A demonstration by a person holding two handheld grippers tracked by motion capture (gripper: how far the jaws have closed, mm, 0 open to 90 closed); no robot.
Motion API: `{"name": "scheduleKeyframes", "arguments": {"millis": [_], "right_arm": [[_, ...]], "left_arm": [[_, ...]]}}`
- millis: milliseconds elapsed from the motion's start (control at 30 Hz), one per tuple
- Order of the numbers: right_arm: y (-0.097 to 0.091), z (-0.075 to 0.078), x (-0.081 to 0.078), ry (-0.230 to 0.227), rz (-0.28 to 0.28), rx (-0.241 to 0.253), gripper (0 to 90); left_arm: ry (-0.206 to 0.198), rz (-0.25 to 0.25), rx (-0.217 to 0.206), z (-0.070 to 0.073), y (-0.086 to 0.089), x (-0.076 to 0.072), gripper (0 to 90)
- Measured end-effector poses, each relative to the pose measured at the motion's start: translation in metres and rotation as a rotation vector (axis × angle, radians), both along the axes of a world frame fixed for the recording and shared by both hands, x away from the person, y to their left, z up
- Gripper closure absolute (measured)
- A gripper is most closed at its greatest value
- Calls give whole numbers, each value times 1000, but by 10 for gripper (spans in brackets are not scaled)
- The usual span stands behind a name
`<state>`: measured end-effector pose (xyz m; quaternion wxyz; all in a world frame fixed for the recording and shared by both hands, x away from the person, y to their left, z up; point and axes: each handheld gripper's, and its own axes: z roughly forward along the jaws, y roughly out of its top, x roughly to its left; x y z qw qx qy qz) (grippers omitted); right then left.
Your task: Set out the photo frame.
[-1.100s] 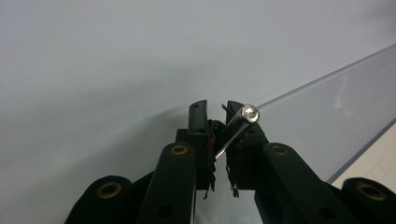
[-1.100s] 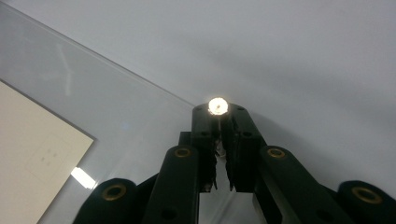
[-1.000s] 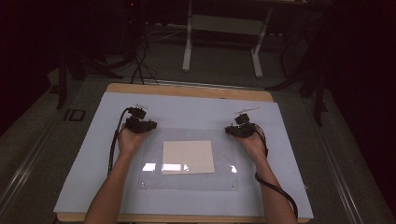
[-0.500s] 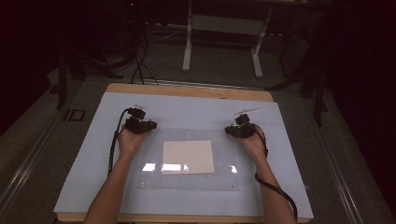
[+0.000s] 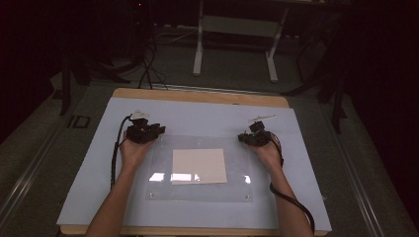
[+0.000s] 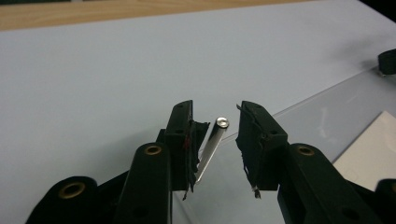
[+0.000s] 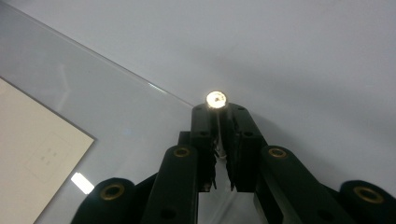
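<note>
Pin point(image 6: 211, 145) leans vs one jaw of open left claw point(image 6: 215, 140); right claw point(image 7: 218, 122) clamps another pin point(image 7: 216, 99).

Pin point(image 7: 216, 99) in right gripper point(image 7: 219, 140): head visible, shaft buried between the fingers point(image 7: 201, 135). Left gripper point(image 6: 217, 140) pin point(image 6: 211, 148): lower end runs behind torn pad. Faint print on the paper sheet point(image 7: 32, 154) too small to read. From above, both grippers too small to read jaw gap. Room beyond the surface point(image 5: 207, 111) too dark to make out.
</note>
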<state>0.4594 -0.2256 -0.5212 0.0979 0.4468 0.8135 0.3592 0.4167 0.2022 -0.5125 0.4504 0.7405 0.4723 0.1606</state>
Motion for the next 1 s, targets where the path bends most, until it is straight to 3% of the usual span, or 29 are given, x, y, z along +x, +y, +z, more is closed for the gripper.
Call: {"name": "scheduleKeyframes", "arguments": {"millis": [400, 600, 667, 767, 900, 933, 967, 1000], "right_arm": [[-1, -1, -1, -9, -1, 15, 819], [-1, -1, -1, -5, -2, 19, 809], [-3, -1, -1, 2, 3, 27, 760], [-9, 5, -9, -65, 22, 28, 687], [-15, 12, -18, -159, 59, 23, 676], [-15, 12, -18, -159, 59, 23, 676], [-17, 15, -21, -201, 63, 33, 675], [-17, 15, -21, -201, 63, 33, 675]], "left_arm": [[-22, -9, 63, -3, -1, -4, 817], [-28, -13, 59, -5, 0, -4, 836], [-28, -15, 54, -5, 1, -3, 836], [-28, -16, 50, -5, 1, -3, 836], [-24, -12, 34, -6, 2, -3, 833], [-24, -12, 34, -6, 2, -3, 832], [-24, -12, 28, -7, 3, -3, 831], [-24, -12, 25, -7, 3, -3, 831]]}}
